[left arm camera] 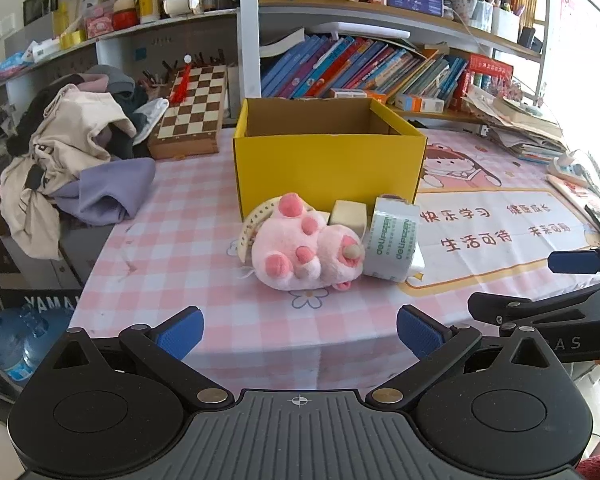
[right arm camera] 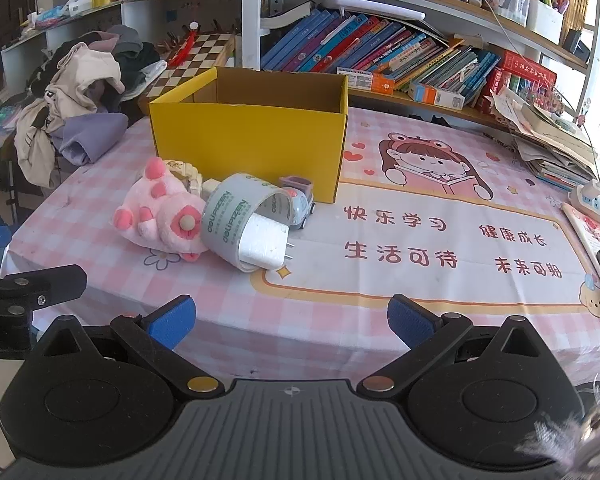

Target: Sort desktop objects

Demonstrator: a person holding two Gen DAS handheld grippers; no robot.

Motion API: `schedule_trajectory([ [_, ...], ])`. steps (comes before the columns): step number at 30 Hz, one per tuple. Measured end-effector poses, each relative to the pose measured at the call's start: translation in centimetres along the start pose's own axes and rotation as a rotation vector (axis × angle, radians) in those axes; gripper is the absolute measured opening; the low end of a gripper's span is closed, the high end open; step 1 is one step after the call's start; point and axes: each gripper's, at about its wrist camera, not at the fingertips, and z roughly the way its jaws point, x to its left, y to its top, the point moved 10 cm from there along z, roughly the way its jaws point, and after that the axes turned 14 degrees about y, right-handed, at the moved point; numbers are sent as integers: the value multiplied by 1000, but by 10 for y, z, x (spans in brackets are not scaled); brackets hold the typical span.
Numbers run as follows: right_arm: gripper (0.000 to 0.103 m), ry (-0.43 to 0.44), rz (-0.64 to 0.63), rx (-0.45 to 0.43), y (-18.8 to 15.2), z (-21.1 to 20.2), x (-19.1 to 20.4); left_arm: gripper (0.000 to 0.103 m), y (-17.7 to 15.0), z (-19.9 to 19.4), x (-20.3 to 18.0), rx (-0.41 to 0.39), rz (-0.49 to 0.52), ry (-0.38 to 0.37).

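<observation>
Right gripper (right arm camera: 290, 316) sits low at the table's near edge w/ blue pads wide apart, nothing between them. Ahead on the pink checked tablecloth (right arm camera: 380, 288): pink plush toy (right arm camera: 160, 212) touching a tape roll (right arm camera: 242, 208), white charger plug (right arm camera: 262, 242) poking out of the roll, small blue toy car (right arm camera: 298, 206) just behind. Yellow box (right arm camera: 252, 140) stands open-topped behind the cluster; left gripper (right arm camera: 28, 292) shows at the left edge.

Heaped clothes (left arm camera: 68, 152), chessboard (left arm camera: 192, 104), leaning books (left arm camera: 352, 68), water bottles (left arm camera: 8, 340)
</observation>
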Motion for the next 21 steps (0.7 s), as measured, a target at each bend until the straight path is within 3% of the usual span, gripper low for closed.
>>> schedule_trajectory([
  [21, 103, 9, -2, 6, -2, 2, 1, 103, -4, 2, -1, 30, -4, -6],
])
